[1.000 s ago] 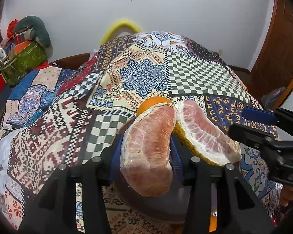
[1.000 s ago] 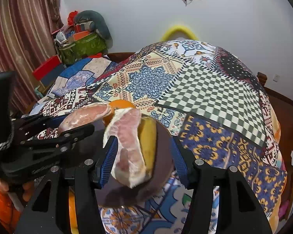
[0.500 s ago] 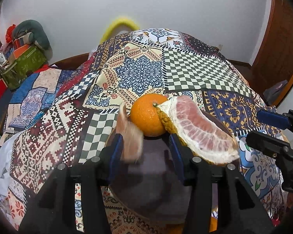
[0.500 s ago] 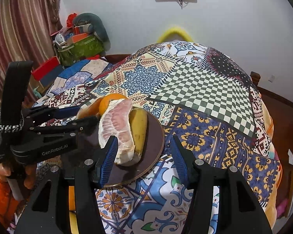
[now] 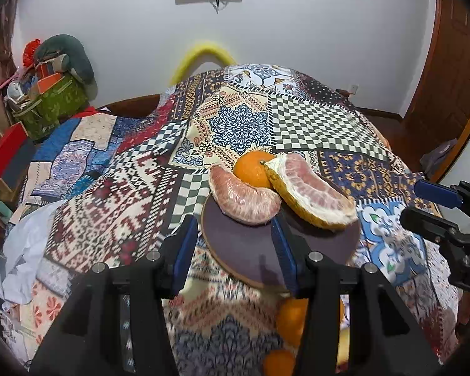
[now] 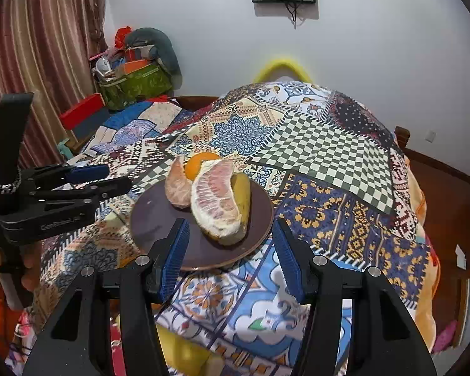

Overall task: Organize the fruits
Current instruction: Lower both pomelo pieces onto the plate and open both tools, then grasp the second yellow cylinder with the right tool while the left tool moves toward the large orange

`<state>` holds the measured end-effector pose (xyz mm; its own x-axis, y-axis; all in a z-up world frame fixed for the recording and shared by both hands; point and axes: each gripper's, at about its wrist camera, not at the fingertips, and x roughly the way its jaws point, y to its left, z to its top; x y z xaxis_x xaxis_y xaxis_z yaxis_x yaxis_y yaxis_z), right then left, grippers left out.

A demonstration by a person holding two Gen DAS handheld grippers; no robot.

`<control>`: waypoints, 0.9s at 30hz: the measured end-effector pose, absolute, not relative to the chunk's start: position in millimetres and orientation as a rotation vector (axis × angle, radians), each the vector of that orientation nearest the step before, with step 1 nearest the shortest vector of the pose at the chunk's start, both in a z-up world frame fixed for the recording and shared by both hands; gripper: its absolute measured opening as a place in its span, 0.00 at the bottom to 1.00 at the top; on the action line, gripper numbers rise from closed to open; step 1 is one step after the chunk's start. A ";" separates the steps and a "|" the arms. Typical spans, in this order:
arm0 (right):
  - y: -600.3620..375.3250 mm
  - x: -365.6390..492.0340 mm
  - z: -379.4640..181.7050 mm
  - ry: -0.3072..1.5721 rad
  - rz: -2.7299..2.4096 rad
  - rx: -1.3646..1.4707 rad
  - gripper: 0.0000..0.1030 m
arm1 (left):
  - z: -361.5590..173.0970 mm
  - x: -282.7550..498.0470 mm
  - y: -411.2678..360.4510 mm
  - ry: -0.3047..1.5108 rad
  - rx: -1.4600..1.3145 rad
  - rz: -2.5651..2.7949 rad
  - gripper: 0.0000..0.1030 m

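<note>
Left wrist: peeled pomelo segment (image 5: 244, 200) on plate (image 5: 235, 244), seemingly just beyond wide, empty jaws.

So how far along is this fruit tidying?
Partly done. On the brown plate sit a peeled pomelo segment, a pomelo wedge with rind and a whole orange. Nothing is in hand: the left gripper and right gripper are both open and empty. More oranges lie on the cloth below the plate, apparently left to gather.
</note>
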<state>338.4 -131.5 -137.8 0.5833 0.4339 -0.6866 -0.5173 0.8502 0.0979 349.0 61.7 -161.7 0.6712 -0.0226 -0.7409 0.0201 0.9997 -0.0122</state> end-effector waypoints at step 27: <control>-98.8 260.4 -182.5 0.895 0.575 -0.219 0.71 | -179.0 228.2 61.9 0.906 -0.020 -0.017 0.53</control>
